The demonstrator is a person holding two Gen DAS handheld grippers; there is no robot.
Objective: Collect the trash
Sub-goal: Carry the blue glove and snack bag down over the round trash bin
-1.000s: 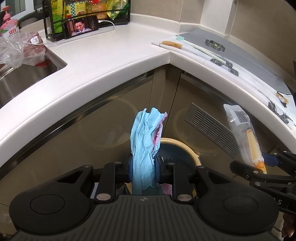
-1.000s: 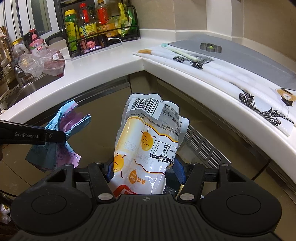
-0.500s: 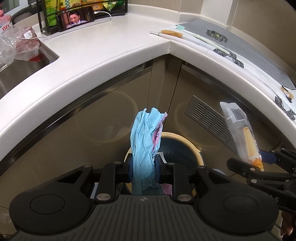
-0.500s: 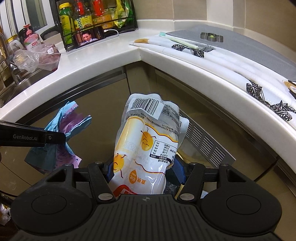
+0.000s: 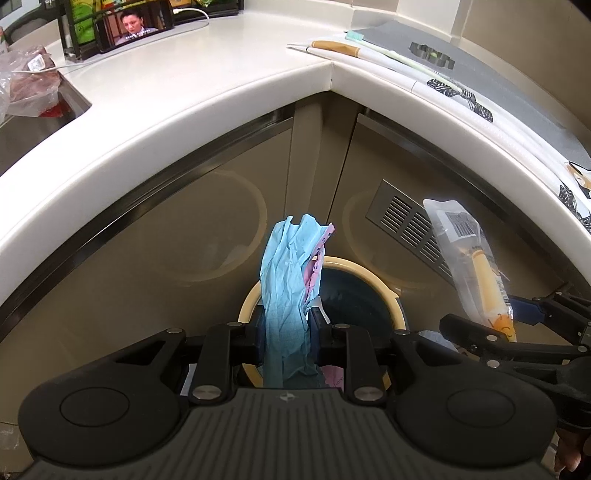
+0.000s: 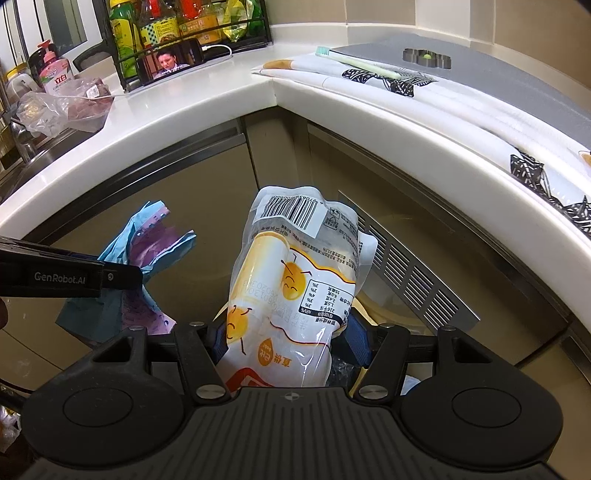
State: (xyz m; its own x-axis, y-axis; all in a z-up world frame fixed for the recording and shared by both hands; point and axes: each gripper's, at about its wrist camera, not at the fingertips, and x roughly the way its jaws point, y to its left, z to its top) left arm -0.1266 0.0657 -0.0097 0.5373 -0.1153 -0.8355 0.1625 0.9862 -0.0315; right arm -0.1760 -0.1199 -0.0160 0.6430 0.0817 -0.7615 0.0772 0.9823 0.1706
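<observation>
My left gripper [image 5: 286, 325] is shut on a crumpled blue and pink wrapper [image 5: 288, 273] and holds it upright over a round trash bin [image 5: 384, 291] with a cream rim and dark liner. The wrapper also shows in the right wrist view [image 6: 147, 251], beside the left gripper's arm [image 6: 70, 277]. My right gripper [image 6: 288, 339] is shut on a clear plastic food bag [image 6: 295, 280] with yellow print and a barcode. That bag also shows in the left wrist view [image 5: 469, 258], right of the bin, with the right gripper [image 5: 517, 317] below it.
A white corner countertop [image 5: 207, 85] curves above beige cabinet doors [image 5: 147, 258] with a metal vent grille [image 5: 410, 229]. A phone [image 6: 168, 62], bottle rack [image 6: 184, 26], bagged meat by the sink [image 6: 74, 103], printed cloths and a toothbrush [image 6: 358, 62] lie on top.
Both grippers have moved down and closer to the cabinets and bin, each still holding its trash. The countertop has shifted up in both views.
</observation>
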